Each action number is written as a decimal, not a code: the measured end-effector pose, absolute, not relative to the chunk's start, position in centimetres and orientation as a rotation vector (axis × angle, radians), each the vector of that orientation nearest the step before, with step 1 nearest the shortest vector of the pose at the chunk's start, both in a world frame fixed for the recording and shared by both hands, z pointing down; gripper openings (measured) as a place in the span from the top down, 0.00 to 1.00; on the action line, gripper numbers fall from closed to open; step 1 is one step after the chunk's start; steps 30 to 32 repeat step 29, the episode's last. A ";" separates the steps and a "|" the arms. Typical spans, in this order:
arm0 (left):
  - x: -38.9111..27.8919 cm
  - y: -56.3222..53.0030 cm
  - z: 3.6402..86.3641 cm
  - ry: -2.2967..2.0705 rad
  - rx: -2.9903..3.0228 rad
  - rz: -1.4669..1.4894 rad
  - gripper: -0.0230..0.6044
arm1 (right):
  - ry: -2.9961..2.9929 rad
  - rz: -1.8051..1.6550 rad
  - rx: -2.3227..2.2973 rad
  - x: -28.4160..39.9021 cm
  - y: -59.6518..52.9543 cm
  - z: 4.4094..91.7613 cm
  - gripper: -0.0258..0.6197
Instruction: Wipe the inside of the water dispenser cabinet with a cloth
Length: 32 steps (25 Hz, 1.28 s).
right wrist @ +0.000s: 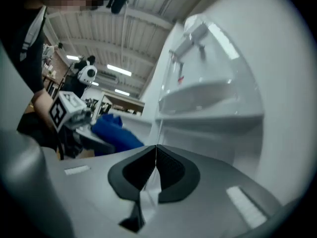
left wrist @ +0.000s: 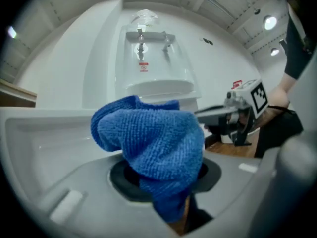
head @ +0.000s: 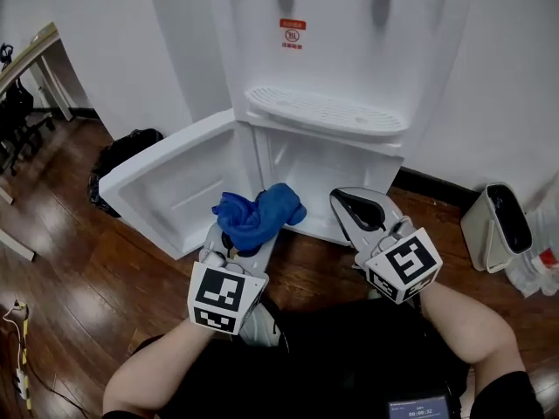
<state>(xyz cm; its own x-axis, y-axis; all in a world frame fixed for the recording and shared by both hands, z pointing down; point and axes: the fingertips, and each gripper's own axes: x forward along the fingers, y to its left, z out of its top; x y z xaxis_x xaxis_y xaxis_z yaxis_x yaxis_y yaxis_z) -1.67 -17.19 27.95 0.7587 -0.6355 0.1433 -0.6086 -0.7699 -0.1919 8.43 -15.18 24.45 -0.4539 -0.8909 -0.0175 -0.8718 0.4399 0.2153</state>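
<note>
The left gripper point(left wrist: 166, 190) is clamped on a bunched blue cloth point(head: 259, 214), held at centre frame just in front of the water dispenser's open cabinet point(head: 325, 166). Its door point(head: 162, 190) stands out to the left. The right gripper point(right wrist: 154, 158), jaws together and empty, sits right of centre. The wipe would likely go best cloth-first, pressed flat on floor and walls and swept into the corners, with the hard jaws kept off the plastic.
</note>
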 end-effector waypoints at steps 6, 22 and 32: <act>-0.3 -15.4 27.7 0.888 -2.809 -0.299 0.73 | -2.545 -0.110 1.532 8.4 -17.1 28.8 0.95; -0.6 -16.4 29.3 0.965 -2.840 -0.337 0.73 | -2.545 -0.136 1.499 8.1 -16.6 28.6 0.95; -0.9 -16.4 29.4 0.971 -2.840 -0.344 0.73 | -2.558 -0.148 1.483 7.6 -16.6 28.4 0.95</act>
